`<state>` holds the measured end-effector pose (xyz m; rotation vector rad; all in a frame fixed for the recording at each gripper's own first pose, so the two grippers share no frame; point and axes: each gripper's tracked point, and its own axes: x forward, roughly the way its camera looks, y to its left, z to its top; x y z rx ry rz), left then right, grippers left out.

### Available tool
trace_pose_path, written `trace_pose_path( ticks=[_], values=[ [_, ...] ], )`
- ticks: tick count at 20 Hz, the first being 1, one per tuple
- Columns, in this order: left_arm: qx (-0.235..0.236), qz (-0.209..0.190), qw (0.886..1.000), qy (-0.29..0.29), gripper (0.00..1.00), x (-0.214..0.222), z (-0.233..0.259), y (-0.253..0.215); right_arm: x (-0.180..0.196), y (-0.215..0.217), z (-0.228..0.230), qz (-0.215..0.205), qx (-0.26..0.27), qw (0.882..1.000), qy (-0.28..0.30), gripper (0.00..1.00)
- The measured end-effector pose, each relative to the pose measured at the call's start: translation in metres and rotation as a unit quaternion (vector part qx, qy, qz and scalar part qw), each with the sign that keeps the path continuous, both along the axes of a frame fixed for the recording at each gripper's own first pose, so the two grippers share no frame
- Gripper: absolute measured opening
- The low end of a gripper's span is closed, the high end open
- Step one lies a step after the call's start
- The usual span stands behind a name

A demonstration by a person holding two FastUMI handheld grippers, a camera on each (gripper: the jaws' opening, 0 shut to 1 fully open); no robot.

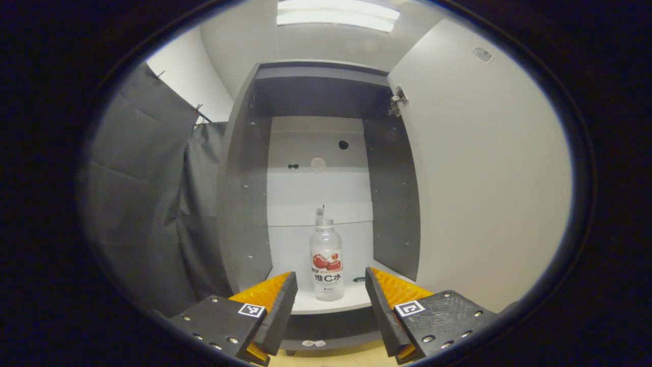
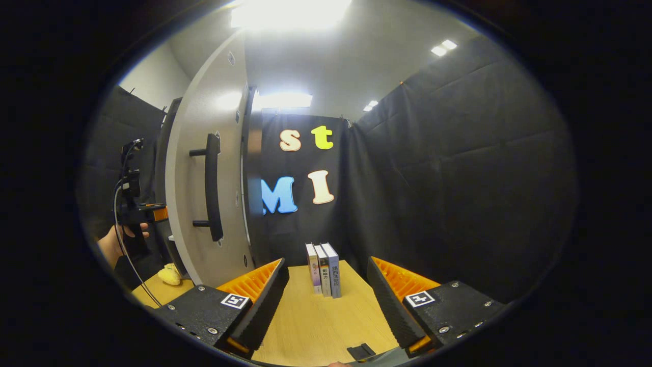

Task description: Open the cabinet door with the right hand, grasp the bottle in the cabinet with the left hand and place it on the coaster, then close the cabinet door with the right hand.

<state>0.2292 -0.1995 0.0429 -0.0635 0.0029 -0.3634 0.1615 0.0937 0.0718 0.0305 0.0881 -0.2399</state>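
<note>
While the cabinet door (image 1: 484, 178) stands swung open to the right, the left gripper (image 1: 331, 300) holds its jaws apart, with the bottle (image 1: 326, 262) upright on the cabinet shelf (image 1: 331, 303) between and beyond them, untouched. Beyond the right gripper (image 2: 326, 300), jaws apart over the tabletop (image 2: 316, 326), the door handle (image 2: 211, 186) lies left and three upright books (image 2: 324, 270) stand between.

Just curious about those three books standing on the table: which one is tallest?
The rightmost book, with the bluish spine; its top stands slightly above the two books left of it.

A recording booth: black cloth walls (image 2: 458, 168), a lone cabinet (image 1: 244, 193) and staged books (image 2: 324, 269) on a wooden counter (image 2: 316, 321).
</note>
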Motion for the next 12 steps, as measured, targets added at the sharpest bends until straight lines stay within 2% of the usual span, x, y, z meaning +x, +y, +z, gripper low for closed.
trace_pose_path(
  ticks=[4,7,8,10,11,12],
  values=[
    [0.002,-0.02,1.0,0.012,0.71,0.046,-0.018,-0.017,-0.003,-0.005,-0.005,-0.032,0.0,0.999,0.01,0.95],
    [0.001,-0.029,0.999,0.013,0.82,0.072,-0.028,-0.026,-0.003,-0.009,-0.005,-0.051,-0.001,0.999,0.01,0.95],
    [0.0,-0.03,0.999,0.016,0.71,0.08,-0.032,-0.028,-0.004,-0.009,-0.005,-0.056,-0.001,0.998,0.011,0.95],
    [-0.006,-0.038,0.999,0.023,0.71,0.096,-0.04,-0.035,-0.005,-0.009,-0.005,-0.063,-0.002,0.998,0.01,0.95],
    [-0.005,-0.045,0.999,0.029,0.82,0.104,-0.044,-0.039,-0.005,-0.009,-0.004,-0.066,-0.005,0.998,0.009,0.95],
    [-0.004,-0.045,0.999,0.031,0.82,0.111,-0.047,-0.041,-0.005,-0.009,-0.004,-0.069,-0.009,0.998,0.01,0.95]
  ],
)
